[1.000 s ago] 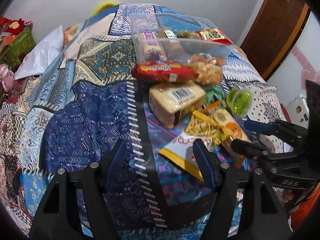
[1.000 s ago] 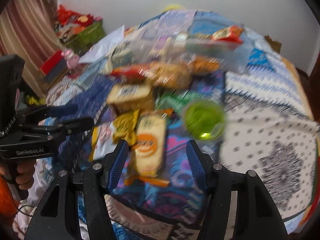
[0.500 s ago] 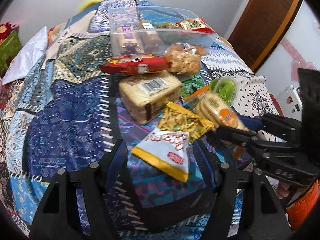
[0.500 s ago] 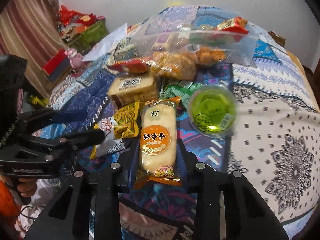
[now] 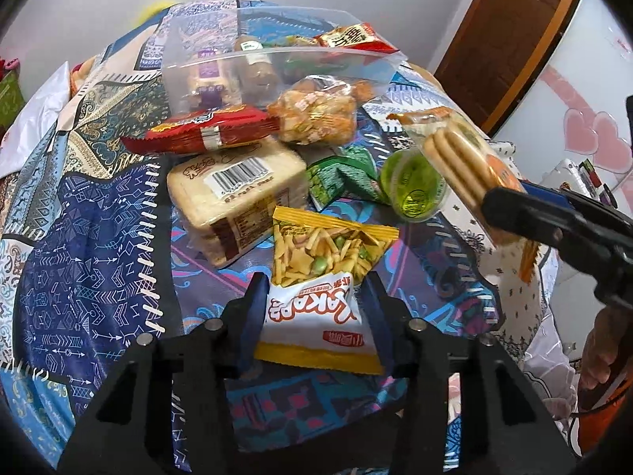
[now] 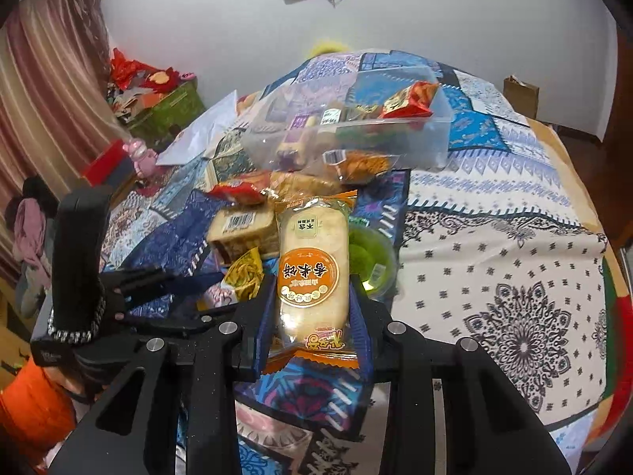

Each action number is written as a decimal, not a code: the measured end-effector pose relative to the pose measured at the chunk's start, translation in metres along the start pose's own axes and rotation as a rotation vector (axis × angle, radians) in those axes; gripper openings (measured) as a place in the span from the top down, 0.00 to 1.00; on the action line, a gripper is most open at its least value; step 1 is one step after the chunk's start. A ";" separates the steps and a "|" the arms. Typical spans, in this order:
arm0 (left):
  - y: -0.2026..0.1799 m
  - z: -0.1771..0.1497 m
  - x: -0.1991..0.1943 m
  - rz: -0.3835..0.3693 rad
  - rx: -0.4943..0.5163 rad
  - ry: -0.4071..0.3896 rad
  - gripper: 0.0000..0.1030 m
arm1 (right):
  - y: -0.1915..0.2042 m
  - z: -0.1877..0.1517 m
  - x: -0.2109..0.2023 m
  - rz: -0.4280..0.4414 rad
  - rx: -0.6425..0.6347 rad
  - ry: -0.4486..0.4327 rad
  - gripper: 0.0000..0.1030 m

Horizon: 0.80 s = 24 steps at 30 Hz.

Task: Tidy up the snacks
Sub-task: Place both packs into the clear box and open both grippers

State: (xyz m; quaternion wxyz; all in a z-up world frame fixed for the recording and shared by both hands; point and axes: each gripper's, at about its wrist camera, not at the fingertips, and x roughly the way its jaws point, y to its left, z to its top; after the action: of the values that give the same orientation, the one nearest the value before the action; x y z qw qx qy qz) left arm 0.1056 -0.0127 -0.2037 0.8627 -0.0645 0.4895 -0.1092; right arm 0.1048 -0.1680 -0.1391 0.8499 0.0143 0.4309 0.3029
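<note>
Where the patchwork bedspread (image 5: pixel 91 269) serves as work surface, items as follows. Landmark: clear plastic storage bin (image 5: pixel 221 67), rigid, rectangular, far end of spread, holding several wrapped snacks incl. a red crinkly pouch (image 5: pixel 348 37) at its rim.

1. Rice cracker pack (image 6: pixel 312 273): glossy clear film w/ orange ends, oblong, stacked pale discs inside. Clenched betw. the blue pads of right gripper (image 6: pixel 312 316), lifted off the spread, nearer the camera than the bin.
2. Snack mix bag (image 5: pixel 320 297): yellow/white foil pillow bag, printed w/ sticks and green peas. Left gripper (image 5: pixel 314 304) has its fingers pressed on both sides of it; bag lies on the spread, well short of the bin.
3. Sliced cake block (image 5: pixel 237 194): clear wrap, barcode label, betw. bag and bin.
4. Red wrapper (image 5: pixel 205 132), long, just before the bin.
5. Knotted bag of orange-tan pieces (image 5: pixel 316 116), lumpy, against bin front.
6. Green jelly cup (image 5: pixel 413 184), round, translucent; green foil packet (image 5: pixel 340 178) beside it.

Obstruction: items 4–5 crowd the bin's near wall.
</note>
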 end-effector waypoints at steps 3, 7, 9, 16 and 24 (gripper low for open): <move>-0.002 -0.001 -0.008 0.003 0.005 -0.022 0.55 | -0.002 0.003 -0.003 -0.002 0.004 -0.011 0.69; -0.003 0.003 -0.029 0.025 0.009 -0.081 0.55 | -0.004 0.008 -0.009 -0.006 0.007 -0.032 0.69; 0.000 0.009 -0.040 0.026 -0.003 -0.115 0.55 | -0.005 0.011 -0.011 -0.010 0.007 -0.044 0.69; 0.011 0.038 -0.072 0.032 -0.034 -0.229 0.55 | -0.006 0.035 -0.020 -0.022 -0.003 -0.101 0.69; 0.026 0.083 -0.093 0.076 -0.056 -0.337 0.55 | -0.005 0.071 -0.017 -0.030 -0.018 -0.168 0.69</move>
State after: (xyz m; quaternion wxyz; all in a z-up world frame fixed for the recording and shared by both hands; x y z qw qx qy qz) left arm 0.1341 0.0361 -0.0900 0.9340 -0.0873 0.3427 -0.0505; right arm 0.1524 -0.1646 -0.0832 0.8876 0.0258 0.3555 0.2918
